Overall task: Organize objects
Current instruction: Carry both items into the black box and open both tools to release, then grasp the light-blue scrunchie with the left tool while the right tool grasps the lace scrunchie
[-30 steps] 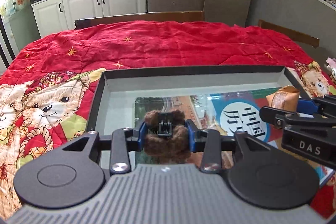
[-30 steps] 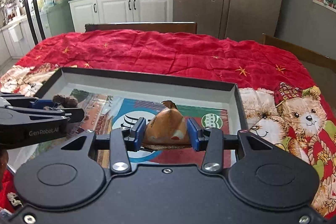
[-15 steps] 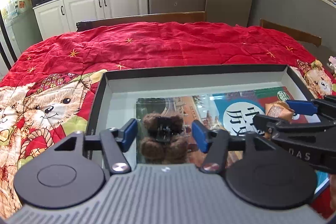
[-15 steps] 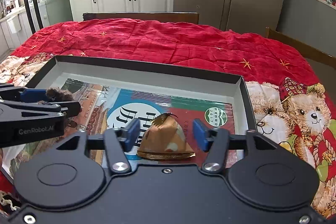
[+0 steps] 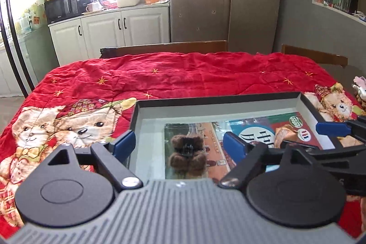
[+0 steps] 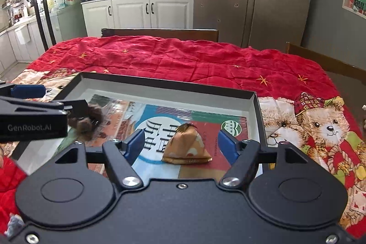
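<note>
A brown fuzzy hair clip [image 5: 186,156] lies on the printed sheet inside the dark-rimmed box tray [image 5: 217,99]. My left gripper [image 5: 179,144] is open, with the clip lying free between its blue pads. An orange wrapped snack packet [image 6: 186,148] stands on the sheet inside the tray [image 6: 160,81]. My right gripper [image 6: 180,144] is open around it, not touching. The clip [image 6: 85,121] also shows in the right wrist view, partly behind the left gripper. The packet [image 5: 286,135] shows in the left wrist view.
The tray rests on a red quilt [image 6: 183,56] with teddy-bear prints. Wooden chair backs [image 5: 164,48] stand at the far edge. A small plush toy [image 5: 360,87] lies at the right edge. Kitchen cabinets and a fridge stand behind.
Both grippers have opened and let go: the hair clip and the snack packet now rest in the tray. Both grippers have pulled back and risen a little.
</note>
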Demonstrator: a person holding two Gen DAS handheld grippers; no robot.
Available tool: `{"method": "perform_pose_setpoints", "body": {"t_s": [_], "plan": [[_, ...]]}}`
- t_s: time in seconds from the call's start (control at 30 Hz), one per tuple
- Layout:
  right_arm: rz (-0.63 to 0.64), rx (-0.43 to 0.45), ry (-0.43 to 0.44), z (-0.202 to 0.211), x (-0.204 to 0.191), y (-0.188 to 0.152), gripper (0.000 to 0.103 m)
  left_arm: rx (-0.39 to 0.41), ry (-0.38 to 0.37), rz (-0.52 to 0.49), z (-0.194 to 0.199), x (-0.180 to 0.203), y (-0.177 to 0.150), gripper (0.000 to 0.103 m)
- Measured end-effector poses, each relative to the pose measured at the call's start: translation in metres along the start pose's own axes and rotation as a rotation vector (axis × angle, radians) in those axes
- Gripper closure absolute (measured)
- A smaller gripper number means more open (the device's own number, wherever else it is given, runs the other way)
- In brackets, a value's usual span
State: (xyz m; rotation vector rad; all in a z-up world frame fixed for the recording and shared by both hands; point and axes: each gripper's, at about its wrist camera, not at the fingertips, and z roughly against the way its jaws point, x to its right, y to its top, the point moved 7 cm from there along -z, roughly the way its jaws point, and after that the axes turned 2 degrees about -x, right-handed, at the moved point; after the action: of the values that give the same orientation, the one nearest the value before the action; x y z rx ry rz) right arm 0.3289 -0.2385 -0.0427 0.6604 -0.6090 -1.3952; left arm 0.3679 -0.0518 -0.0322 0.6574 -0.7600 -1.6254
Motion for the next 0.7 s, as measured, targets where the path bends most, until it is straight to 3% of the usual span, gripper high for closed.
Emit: {"method": "perform_pose_setpoints", "body": {"t_s": [0.47, 0.7], "plan": [[0.014, 0.024, 0.057, 0.077, -0.012, -0.043, 0.034, 0.044, 0.009, -0.036, 0.075, -0.017, -0.038, 0.007], [0.048, 0.049, 0.118, 0.119, -0.033, -0.081, 0.041, -0.005, -0.017, -0.023, 0.098, -0.029, -0.083, 0.007]]}}
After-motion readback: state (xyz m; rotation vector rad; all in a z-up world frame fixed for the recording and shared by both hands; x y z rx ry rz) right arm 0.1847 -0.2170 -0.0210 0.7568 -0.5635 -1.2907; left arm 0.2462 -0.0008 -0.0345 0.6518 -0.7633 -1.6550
